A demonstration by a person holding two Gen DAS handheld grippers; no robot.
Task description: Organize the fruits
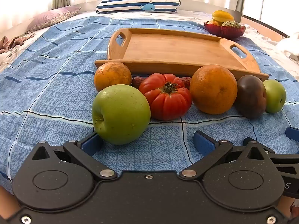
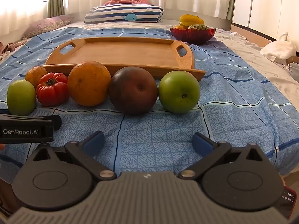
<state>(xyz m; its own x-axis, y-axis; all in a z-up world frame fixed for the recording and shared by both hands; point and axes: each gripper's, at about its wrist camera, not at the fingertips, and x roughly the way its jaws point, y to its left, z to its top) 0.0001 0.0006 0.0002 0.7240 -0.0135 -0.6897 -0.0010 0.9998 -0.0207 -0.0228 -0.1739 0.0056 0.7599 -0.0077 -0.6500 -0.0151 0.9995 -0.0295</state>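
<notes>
A row of fruit lies on the blue bedspread before a wooden tray (image 1: 175, 46) (image 2: 121, 53). In the left wrist view: a green apple (image 1: 120, 114), a small orange (image 1: 112, 75), a red ribbed tomato (image 1: 166, 96), a big orange (image 1: 213, 88), a dark plum (image 1: 251, 96), a small green fruit (image 1: 274, 95). Two dates (image 1: 137, 81) hide behind the tomato. My left gripper (image 1: 147, 143) is open, its left finger (image 1: 91, 145) touching the apple. My right gripper (image 2: 148, 141) is open, short of the plum (image 2: 133, 90) and green fruit (image 2: 179, 91).
A red bowl (image 1: 224, 30) (image 2: 192, 34) with a starfruit and other fruit stands beyond the tray's right end. A striped pillow (image 1: 138, 3) lies at the back. The left gripper's body (image 2: 26, 128) shows at the left of the right wrist view. White cloth (image 2: 280, 48) lies at the right.
</notes>
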